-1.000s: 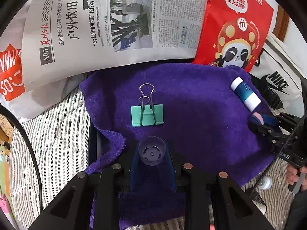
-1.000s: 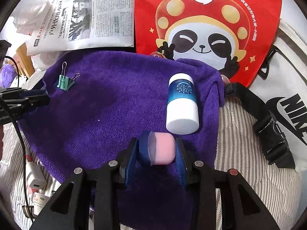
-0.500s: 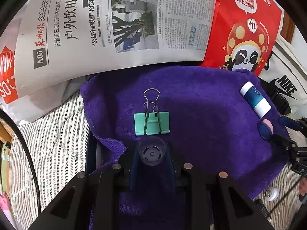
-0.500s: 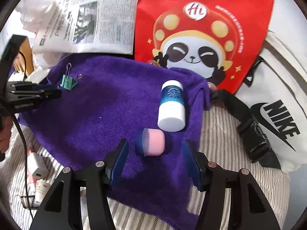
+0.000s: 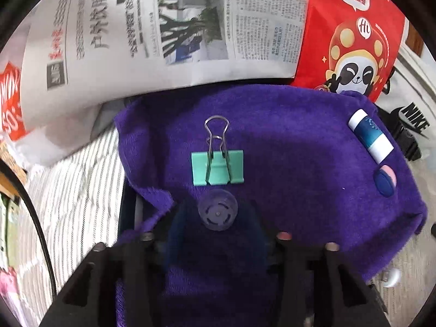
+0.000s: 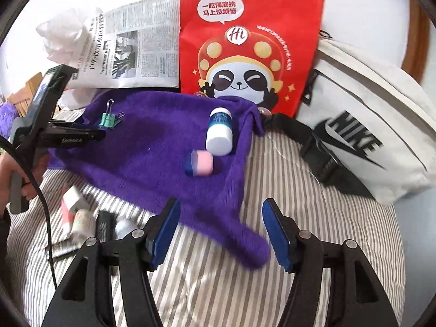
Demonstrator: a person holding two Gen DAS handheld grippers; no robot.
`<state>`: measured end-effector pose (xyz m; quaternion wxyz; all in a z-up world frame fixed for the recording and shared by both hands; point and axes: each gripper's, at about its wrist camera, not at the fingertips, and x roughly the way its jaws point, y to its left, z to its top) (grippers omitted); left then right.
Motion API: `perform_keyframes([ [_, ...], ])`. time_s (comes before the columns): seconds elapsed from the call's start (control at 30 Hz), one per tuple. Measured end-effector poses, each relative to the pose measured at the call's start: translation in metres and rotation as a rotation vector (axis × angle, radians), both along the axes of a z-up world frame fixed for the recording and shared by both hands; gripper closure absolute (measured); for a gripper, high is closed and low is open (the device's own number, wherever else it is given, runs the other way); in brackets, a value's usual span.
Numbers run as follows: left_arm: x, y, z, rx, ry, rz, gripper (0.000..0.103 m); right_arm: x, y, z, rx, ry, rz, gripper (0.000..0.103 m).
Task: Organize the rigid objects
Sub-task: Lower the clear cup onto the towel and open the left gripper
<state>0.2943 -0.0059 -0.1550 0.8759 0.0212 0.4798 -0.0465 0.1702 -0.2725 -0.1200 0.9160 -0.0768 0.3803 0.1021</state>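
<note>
A purple towel (image 5: 286,150) (image 6: 152,147) lies on the striped bedding. On it are a green binder clip (image 5: 217,167) (image 6: 109,120), a blue and white bottle (image 5: 371,139) (image 6: 220,132) lying down, and a small pink and blue case (image 5: 384,180) (image 6: 200,163) next to the bottle. My left gripper (image 5: 218,215) is shut on a clear round cap (image 5: 217,214), just in front of the clip; it also shows in the right wrist view (image 6: 73,136). My right gripper (image 6: 220,234) is open and empty, back from the towel's near edge.
A newspaper (image 5: 163,27) and a red panda bag (image 6: 250,43) lie behind the towel. A white Nike bag (image 6: 365,136) with a black strap sits to the right. Several small items (image 6: 81,218), among them a charger and tubes, lie on the bedding to the left.
My right gripper opened, let go of the pink and blue case beside the bottle, and drew back off the towel. My left gripper kept hold of the clear cap and edged towards the clip.
</note>
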Motion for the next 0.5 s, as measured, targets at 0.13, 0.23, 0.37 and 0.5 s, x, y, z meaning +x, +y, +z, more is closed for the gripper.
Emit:
perform_keyframes([
  [0.13,-0.01,-0.009,-0.001,0.037,0.023,-0.004,0.041,-0.028,-0.003,-0.004,0.007,0.007,-0.026,0.037],
  [0.23,-0.025,-0.015,0.008,0.091,0.002,0.014,0.041,-0.044,-0.002,-0.005,0.027,0.018,-0.031,0.037],
  [0.37,-0.065,-0.024,0.033,0.098,-0.063,-0.025,0.041,-0.061,0.0,-0.003,0.065,0.024,-0.037,0.037],
  [0.5,-0.107,-0.033,0.043,0.118,-0.082,-0.043,0.041,-0.076,-0.001,-0.003,0.115,0.037,-0.049,0.037],
])
